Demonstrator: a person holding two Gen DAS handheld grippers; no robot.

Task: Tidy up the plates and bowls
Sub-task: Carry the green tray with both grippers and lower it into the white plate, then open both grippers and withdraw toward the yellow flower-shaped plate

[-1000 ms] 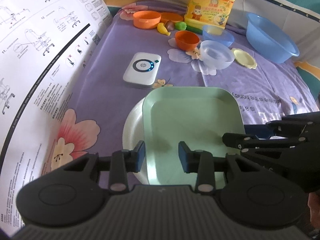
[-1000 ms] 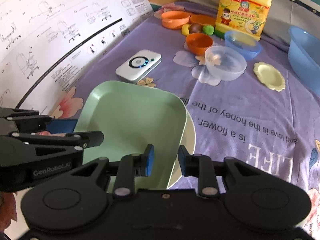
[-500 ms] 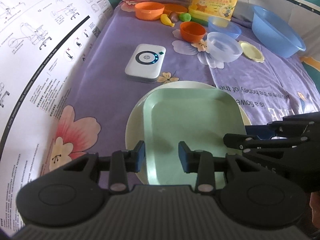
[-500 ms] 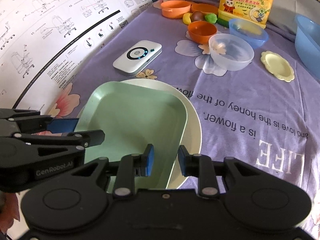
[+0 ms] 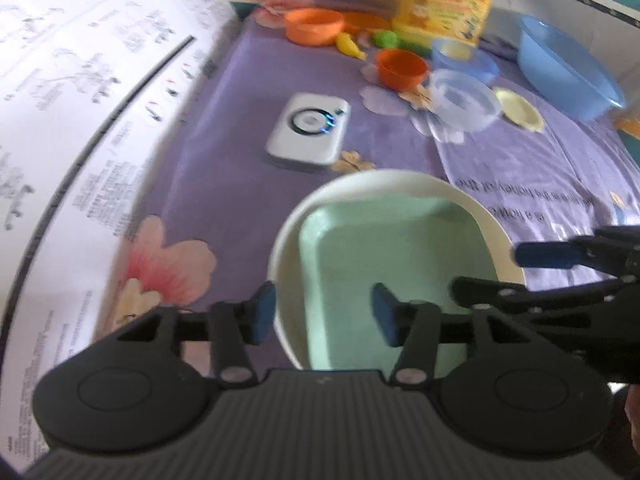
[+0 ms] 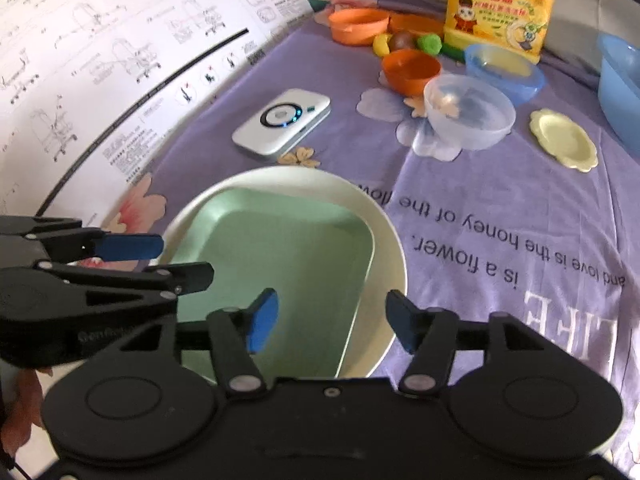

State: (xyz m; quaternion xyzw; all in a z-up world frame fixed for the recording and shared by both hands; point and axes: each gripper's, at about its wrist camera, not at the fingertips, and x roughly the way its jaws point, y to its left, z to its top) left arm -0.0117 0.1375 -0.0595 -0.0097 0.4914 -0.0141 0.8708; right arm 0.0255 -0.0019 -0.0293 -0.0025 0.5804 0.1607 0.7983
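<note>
A pale green square plate [image 5: 392, 264] [image 6: 280, 264] lies flat inside a white round plate [image 5: 288, 240] [image 6: 386, 240] on the purple flowered cloth. My left gripper [image 5: 323, 314] straddles the plates' near left rim. Its jaws are opening and the blue pads [image 5: 262, 314] stand clear of the rim. My right gripper [image 6: 332, 324] straddles the near right rim, and its jaws are opening too, with no pad pressing. Each gripper also shows in the other's view: the right gripper [image 5: 560, 272] and the left gripper [image 6: 132, 256].
A white electronic device [image 6: 282, 122] lies just beyond the plates. Farther back are an orange bowl [image 6: 410, 70], a clear bowl [image 6: 468, 110], a small blue bowl [image 6: 504, 68], a little yellow plate [image 6: 564, 140], a blue basin [image 5: 568, 68], a yellow bottle [image 6: 500, 4] and toy fruit. A big instruction sheet [image 6: 100, 60] covers the left side.
Both grippers' jaws have spread wide and let go of the green plate. The plate came down and now rests level in the white plate.
</note>
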